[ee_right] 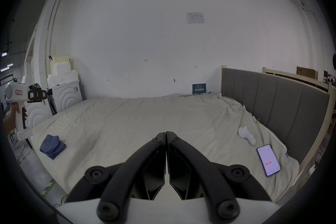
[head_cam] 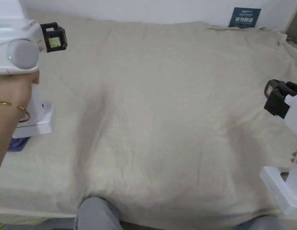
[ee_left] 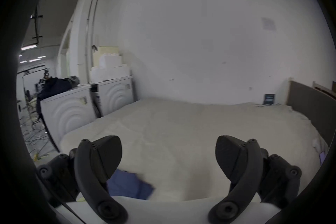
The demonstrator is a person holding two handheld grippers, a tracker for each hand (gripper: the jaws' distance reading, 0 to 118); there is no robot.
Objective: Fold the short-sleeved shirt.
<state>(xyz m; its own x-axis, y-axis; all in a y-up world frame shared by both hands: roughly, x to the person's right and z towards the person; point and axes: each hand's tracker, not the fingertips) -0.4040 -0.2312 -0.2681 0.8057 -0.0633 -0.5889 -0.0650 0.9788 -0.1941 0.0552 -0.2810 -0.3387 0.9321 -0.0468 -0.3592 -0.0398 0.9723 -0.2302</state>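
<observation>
Right black two-jaw gripper (ee_right: 166, 134) is being held closed, empty | left gripper (ee_left: 168, 158) is being held wide open above folded blue shirt (ee_right: 52, 146), likely just released | beige sheet-covered bed (head_cam: 162, 119).

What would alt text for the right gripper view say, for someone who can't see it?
The right gripper, jaws closed together and holding nothing, points across a bed covered in a cream sheet. A small blue garment lies folded near the bed's left edge, below the left gripper held in a hand; a phone lies at right.
</observation>
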